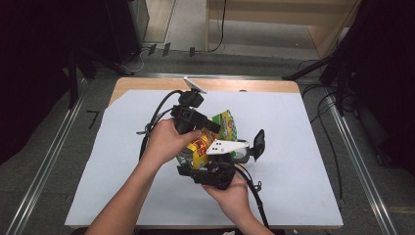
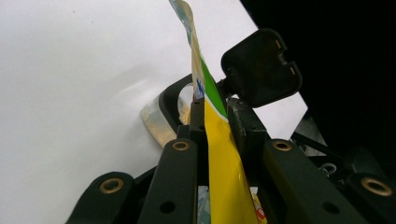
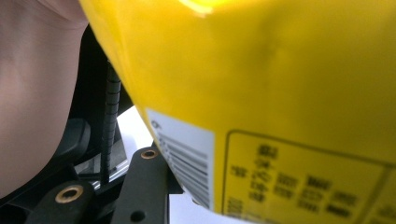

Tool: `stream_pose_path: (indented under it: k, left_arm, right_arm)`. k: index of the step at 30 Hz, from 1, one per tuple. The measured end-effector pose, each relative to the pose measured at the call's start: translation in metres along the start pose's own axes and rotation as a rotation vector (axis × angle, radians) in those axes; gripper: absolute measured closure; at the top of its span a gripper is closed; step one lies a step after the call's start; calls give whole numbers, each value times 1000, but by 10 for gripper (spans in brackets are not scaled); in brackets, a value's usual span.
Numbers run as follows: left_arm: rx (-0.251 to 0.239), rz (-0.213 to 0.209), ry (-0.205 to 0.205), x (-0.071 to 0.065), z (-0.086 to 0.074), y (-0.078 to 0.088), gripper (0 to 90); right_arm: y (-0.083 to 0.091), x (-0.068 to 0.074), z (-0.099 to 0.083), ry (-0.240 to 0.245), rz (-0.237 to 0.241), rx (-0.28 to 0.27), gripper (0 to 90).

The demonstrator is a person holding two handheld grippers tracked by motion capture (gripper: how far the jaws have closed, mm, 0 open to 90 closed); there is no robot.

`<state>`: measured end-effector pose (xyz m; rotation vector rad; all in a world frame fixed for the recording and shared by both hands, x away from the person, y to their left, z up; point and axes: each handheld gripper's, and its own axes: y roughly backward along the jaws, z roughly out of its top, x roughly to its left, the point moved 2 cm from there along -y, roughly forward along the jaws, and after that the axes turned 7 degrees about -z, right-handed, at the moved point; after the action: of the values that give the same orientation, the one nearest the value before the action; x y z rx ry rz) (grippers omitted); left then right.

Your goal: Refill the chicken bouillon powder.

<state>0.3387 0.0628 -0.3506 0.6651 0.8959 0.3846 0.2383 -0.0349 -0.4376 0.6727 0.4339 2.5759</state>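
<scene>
The yellow snack bag (image 1: 208, 142) is held up over the counter (image 1: 293, 161), pinched by the left hand-held gripper (image 2: 215, 116) and squeezed by the right hand-held gripper (image 1: 211, 172). A pull apart is probably needed next.

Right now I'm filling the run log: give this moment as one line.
left gripper: shut on snack bag edge | right gripper: against bag's yellow back, grip unclear | bag above white table cover

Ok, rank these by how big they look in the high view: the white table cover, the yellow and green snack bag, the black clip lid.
1. White table cover, by far the largest.
2. Yellow and green snack bag, partly hidden by the grippers.
3. Black clip lid, smallest.
</scene>
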Motion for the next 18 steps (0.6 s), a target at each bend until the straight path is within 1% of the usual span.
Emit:
stream_pose_path:
  k: [8,18]
  left_arm:
    - [9,7,-2,1,-1,1,828]
    - [12,4,2,2,-2,1,833]
  right_arm:
    - [-1,1,-1,13,-3,7,661]
    - [-1,1,-1,17,-1,10,661]
